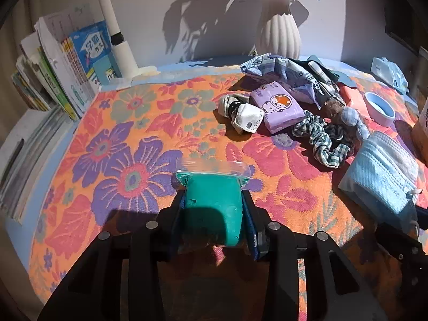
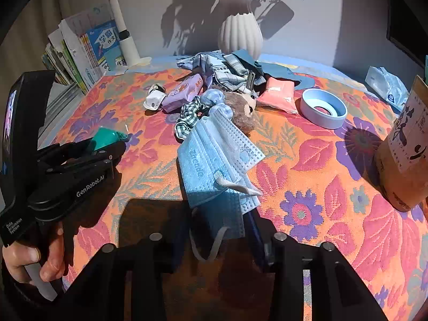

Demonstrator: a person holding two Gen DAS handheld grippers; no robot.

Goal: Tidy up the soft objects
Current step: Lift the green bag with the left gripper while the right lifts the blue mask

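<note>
While sun fell hard across the orange floral-woven tablecloth, the left gripper pointed down at the cloth with a teal block of soft clay sealed in a clear zip bag between its blue-padded fingers, both pads pressing the sides of the block and the bag's zip end sticking out beyond the tips. Seen from the right wrist, that same gripper sat at the left, gripped at its handle by a person's hand, the teal packet poking from its tips. The right gripper stood over the near end of a stack of pale blue pleated face masks; its right finger lay against the edge of the stack, but the left finger was in shadow, so whether the pads truly pinched the masks could not be told. One white ear loop curled down between the fingers. Beyond the masks lay a loose heap: a green-and-white checked fabric scrunchie, a brown furry plush toy with blue gingham ears, a purple pack of tissues with a cartoon print, a rolled white and striped sock bundle just beside the pack, and crumpled grey-blue patterned cloth at the back. A salmon-pink soft packet rested near a pale blue round ring-shaped dish. A white ribbed vase with flowers stood against the wall, and books leaned at the left.
</note>
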